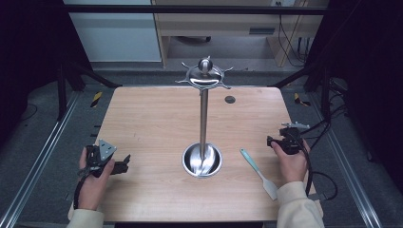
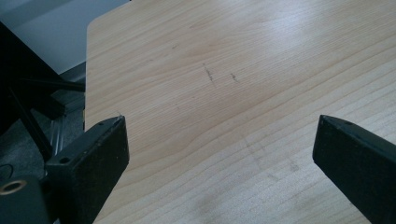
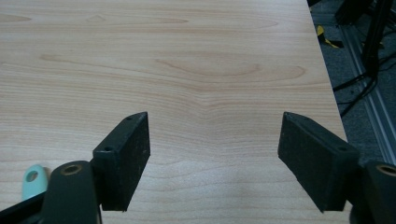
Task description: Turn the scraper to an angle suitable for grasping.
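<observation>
Glossy metal stand (image 1: 203, 114) on a matt wood-grain table (image 1: 142, 123).

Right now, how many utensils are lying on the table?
1. A spatula with a mint-green handle lies flat on the table, between the steel stand's base and the right gripper. Its handle end shows in the right gripper view.

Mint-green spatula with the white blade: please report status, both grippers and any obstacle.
Left gripper open, empty. Right gripper open, empty, beside mint-green spatula with white blade, flat on wooden table. Steel hook stand apart at centre; nothing blocking.
</observation>
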Demonstrator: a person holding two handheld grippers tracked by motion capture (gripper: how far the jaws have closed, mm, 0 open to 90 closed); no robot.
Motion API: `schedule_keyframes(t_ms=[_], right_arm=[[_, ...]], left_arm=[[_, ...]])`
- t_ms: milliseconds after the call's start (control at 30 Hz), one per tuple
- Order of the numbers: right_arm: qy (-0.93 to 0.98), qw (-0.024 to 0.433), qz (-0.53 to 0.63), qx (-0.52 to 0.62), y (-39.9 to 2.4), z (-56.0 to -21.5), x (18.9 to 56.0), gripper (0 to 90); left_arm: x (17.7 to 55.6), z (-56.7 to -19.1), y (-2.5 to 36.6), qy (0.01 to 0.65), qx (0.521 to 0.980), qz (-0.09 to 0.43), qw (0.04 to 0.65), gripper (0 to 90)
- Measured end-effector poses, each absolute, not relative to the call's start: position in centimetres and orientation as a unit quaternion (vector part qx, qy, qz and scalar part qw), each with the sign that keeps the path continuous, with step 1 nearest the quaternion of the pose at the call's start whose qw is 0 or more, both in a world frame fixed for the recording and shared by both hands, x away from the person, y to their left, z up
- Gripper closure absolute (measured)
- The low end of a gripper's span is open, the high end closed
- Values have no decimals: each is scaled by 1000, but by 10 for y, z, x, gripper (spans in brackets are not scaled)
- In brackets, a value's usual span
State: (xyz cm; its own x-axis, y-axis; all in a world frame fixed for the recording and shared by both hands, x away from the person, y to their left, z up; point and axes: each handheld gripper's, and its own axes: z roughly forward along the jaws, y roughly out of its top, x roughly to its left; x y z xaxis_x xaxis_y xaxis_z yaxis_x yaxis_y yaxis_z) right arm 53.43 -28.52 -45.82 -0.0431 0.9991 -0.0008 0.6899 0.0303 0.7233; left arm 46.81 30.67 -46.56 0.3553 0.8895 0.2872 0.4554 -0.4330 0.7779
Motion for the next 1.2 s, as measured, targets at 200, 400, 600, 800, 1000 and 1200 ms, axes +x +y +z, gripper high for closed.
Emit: schedule_keyframes(t_ms=[200,400,600,800,1000,1200], right_arm=[[662,289,267,638,-283,-458,534,322],[672,288,261,630,-279,-457,535,410],[698,280,248,611,-272,-457,536,518],[727,262,251,582,-259,-458,534,703],[754,243,260,553,-245,-460,533,825],[781,214,255,528,-229,-463,534,900]], left_arm=[[468,-466,305,437,768,358,301,34],[468,-467,302,431,774,358,296,34],[468,-466,303,431,772,360,297,34],[468,-466,301,427,776,361,294,34],[468,-466,301,425,777,361,291,34],[469,-466,300,423,778,362,291,34]])
